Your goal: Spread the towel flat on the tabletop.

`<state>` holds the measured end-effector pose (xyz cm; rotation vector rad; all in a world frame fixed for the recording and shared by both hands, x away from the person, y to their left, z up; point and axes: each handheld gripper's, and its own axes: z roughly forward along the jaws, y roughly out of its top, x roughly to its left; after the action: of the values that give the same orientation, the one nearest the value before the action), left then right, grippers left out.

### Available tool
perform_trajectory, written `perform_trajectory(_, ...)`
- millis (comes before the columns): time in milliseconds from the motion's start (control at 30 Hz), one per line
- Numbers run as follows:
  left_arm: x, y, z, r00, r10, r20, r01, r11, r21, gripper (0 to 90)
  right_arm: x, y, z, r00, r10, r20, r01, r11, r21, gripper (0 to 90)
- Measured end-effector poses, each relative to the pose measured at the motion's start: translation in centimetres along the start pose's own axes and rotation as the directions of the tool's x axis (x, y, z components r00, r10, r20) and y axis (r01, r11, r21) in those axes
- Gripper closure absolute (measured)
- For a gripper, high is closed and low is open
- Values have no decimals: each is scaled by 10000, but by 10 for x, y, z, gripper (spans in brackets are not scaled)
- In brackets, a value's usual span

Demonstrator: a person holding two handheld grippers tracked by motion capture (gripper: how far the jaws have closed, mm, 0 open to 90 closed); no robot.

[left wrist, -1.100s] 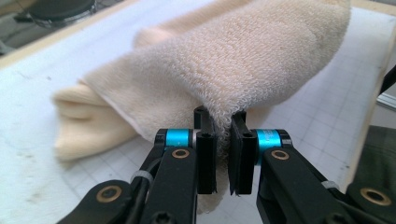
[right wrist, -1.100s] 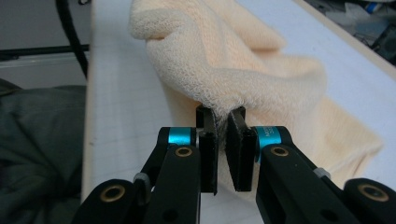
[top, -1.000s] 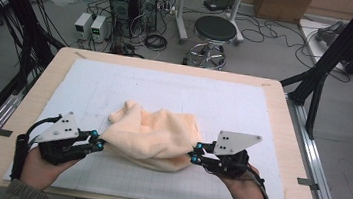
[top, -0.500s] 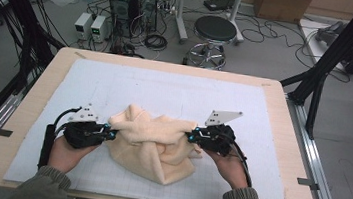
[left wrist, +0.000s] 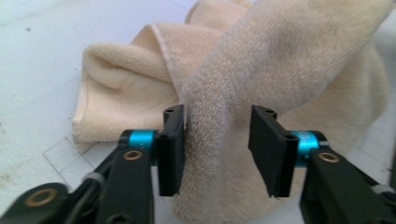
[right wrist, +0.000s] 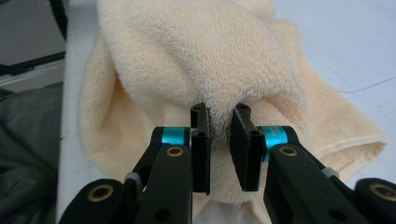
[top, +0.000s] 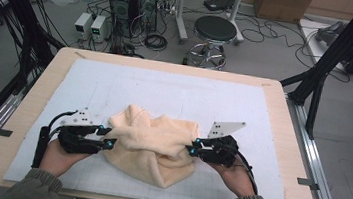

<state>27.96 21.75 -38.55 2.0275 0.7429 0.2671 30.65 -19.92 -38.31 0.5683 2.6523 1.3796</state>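
The worktop carries a pale gridded mat, and on its near half lies the cream towel — bunched, with a fold drawn across its top from side to side. That fold looks like the work in hand: each end of the towel has been brought inward so the cloth doubles over itself.

The left gripper sits at the towel's left edge. Its jaws have just been opening and now stand well apart; a twisted band of towel runs between them, brushing one pad and clear of the other, so it seems to be letting go.

The right gripper is at the right edge — jaws nearly together, pinching a thick gather of towel, though they have just eased slightly.
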Motion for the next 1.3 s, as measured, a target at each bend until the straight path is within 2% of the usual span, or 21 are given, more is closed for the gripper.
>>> perform_trajectory(100, -4, 4, -16, 9997, 187, 183, -184, 9996, -205, 501, 10, -3, -8, 9998, -180, -123, 179, 9998, -67, 790)
perform_trajectory(133, -4, 4, -16, 9997, 187, 183, -184, 9996, -205, 494, 10, -3, -8, 9998, -180, -123, 179, 9998, -67, 790)
perform_trajectory(167, -5, 7, -23, 9993, 285, 234, -276, 9990, -346, 492, 16, -6, -12, 9991, -339, -242, 337, 9994, -73, 771)
perform_trajectory(300, -9, 15, -32, 9983, 478, 332, -458, 9973, -573, 478, 29, -9, -23, 9967, -304, -757, 290, 9994, -199, 650)
perform_trajectory(433, -8, 23, -27, 9977, 564, 371, -540, 9965, -634, 482, 38, -1, -38, 9957, -562, -734, 502, 9955, -806, 604)
perform_trajectory(500, -7, 27, -18, 9973, 574, 468, -547, 9969, -559, 484, 38, 8, -41, 9961, -733, -492, 685, 9932, -937, 578)
perform_trajectory(633, -6, 33, 1, 9960, 545, 706, -508, 9973, -529, 529, 31, 21, -31, 9961, -834, -276, 810, 9934, -812, 550)
perform_trajectory(700, -6, 37, 12, 9954, 592, 759, -557, 9973, -478, 567, 18, 30, -9, 9964, -811, -249, 792, 9945, -682, 548)
perform_trajectory(733, -5, 38, 24, 9936, 597, 958, -577, 9980, -240, 579, 13, 32, -1, 9969, -719, -309, 698, 9955, -643, 548)
perform_trajectory(833, -2, 36, 38, 9911, 603, 1190, -655, 9970, 406, 592, -2, 29, 22, 9986, -287, -439, 284, 9996, -74, 549)
perform_trajectory(933, -4, 30, 44, 9860, 684, 1521, -810, 9937, 779, 637, -9, 20, 38, 9962, 196, -848, -156, 9988, 474, 606)
perform_trajectory(1000, -5, 27, 45, 9841, 649, 1652, -789, 9937, 798, 685, -7, 14, 43, 9919, 422, -1200, -335, 9967, 737, 722)
perform_trajectory(1033, -6, 19, 46, 9815, 512, 1844, -710, 9922, 1026, 705, -7, 10, 45, 9902, 500, -1305, -392, 9957, 844, 786)
perform_trajectory(1067, -6, 19, 46, 9815, 512, 1844, -710, 9922, 1026, 731, -5, 7, 46, 9893, 500, -1373, -367, 9946, 975, 833)
perform_trajectory(1100, -9, 11, 45, 9789, 554, 1967, -764, 9920, 1009, 748, -3, 4, 46, 9884, 550, -1418, -388, 9927, 1145, 874)
perform_trajectory(1233, -16, 0, 38, 9751, 556, 2147, -731, 9946, 741, 808, 7, -5, 41, 9832, 520, -1750, -375, 9957, 851, 894)
perform_trajectory(1300, -20, -3, 34, 9753, 626, 2120, -779, 9948, 650, 820, 13, -8, 37, 9818, 467, -1841, -337, 9968, 727, 894)
